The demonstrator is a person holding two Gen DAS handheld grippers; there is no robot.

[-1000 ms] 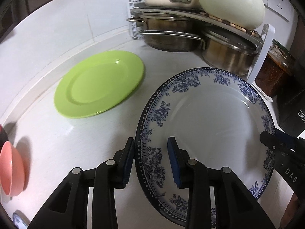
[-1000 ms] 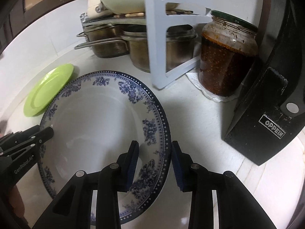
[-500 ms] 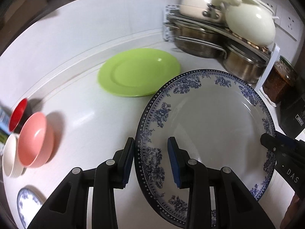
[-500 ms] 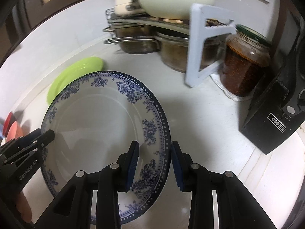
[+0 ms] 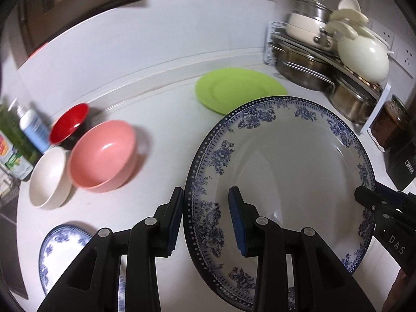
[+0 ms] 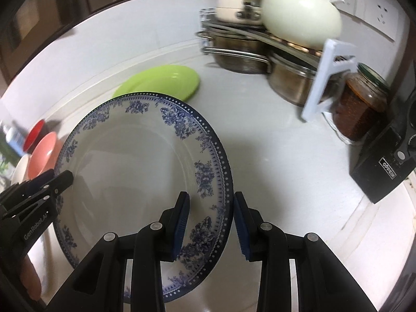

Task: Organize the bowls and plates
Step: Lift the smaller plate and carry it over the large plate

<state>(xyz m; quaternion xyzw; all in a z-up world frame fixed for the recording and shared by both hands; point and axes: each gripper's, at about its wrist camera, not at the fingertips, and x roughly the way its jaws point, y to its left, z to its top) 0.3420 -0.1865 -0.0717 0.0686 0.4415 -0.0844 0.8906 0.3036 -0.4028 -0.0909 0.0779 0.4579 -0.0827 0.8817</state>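
Note:
A large blue-and-white floral plate (image 5: pixel 283 166) is held in the air between both grippers. My left gripper (image 5: pixel 206 218) is shut on its left rim. My right gripper (image 6: pixel 211 223) is shut on its right rim; the plate (image 6: pixel 135 166) fills the left of that view. A green plate (image 5: pixel 239 88) lies flat on the white counter beyond it. A pink bowl (image 5: pixel 102 156), a white bowl (image 5: pixel 49 176) and a red bowl (image 5: pixel 69 122) stand at the left. A small blue-and-white plate (image 5: pixel 62 247) lies at the lower left.
A rack with steel pots (image 5: pixel 306 67) and a cream pot (image 5: pixel 364 54) stands at the back right. A dark jar (image 6: pixel 361 109) and a black appliance (image 6: pixel 384 166) stand at the right. Bottles (image 5: pixel 28 132) stand at the far left, by the bowls.
Both grippers have lifted the large plate and carried it back and left. The bowls and the small plate have come into view, and the green plate and pots now look farther away.

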